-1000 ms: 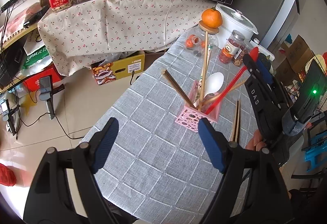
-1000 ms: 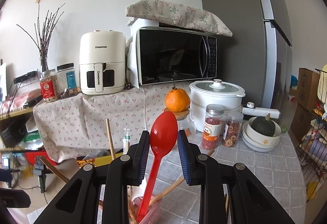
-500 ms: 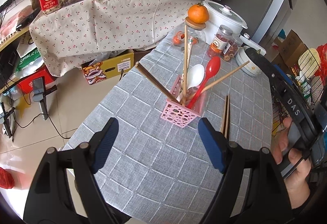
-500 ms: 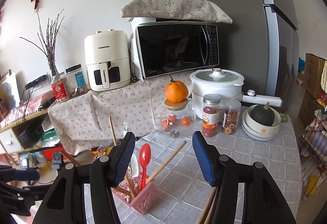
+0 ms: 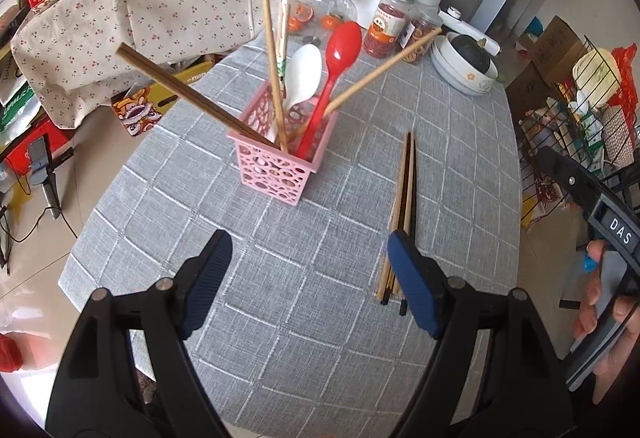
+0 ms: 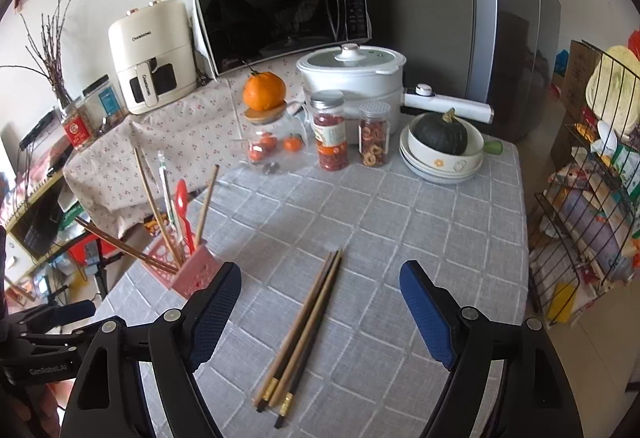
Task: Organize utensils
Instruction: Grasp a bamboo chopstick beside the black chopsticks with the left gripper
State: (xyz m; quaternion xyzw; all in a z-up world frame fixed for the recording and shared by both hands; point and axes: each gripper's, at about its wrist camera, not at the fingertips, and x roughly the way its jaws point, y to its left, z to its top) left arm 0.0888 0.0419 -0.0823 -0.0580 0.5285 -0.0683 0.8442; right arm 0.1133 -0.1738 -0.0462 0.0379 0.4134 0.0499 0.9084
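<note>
A pink perforated utensil holder (image 5: 280,166) stands on the grey checked tablecloth; it also shows in the right wrist view (image 6: 188,272). It holds a red spoon (image 5: 338,54), a white spoon (image 5: 304,76) and several chopsticks. A few loose chopsticks (image 6: 308,322) lie side by side on the cloth to the right of the holder, also visible in the left wrist view (image 5: 402,198). My left gripper (image 5: 308,278) is open and empty, above the near part of the table. My right gripper (image 6: 320,302) is open and empty, straddling the loose chopsticks from above.
At the table's far end stand a glass jar topped by an orange (image 6: 265,92), two spice jars (image 6: 330,136), a white cooker (image 6: 352,72) and stacked bowls with a squash (image 6: 440,150). A wire rack (image 6: 592,198) stands to the right. The table edge and floor lie to the left.
My right gripper let go of the red spoon, which now stands in the holder, opened wide and drew back over the loose chopsticks. My left gripper's view came closer to the holder.
</note>
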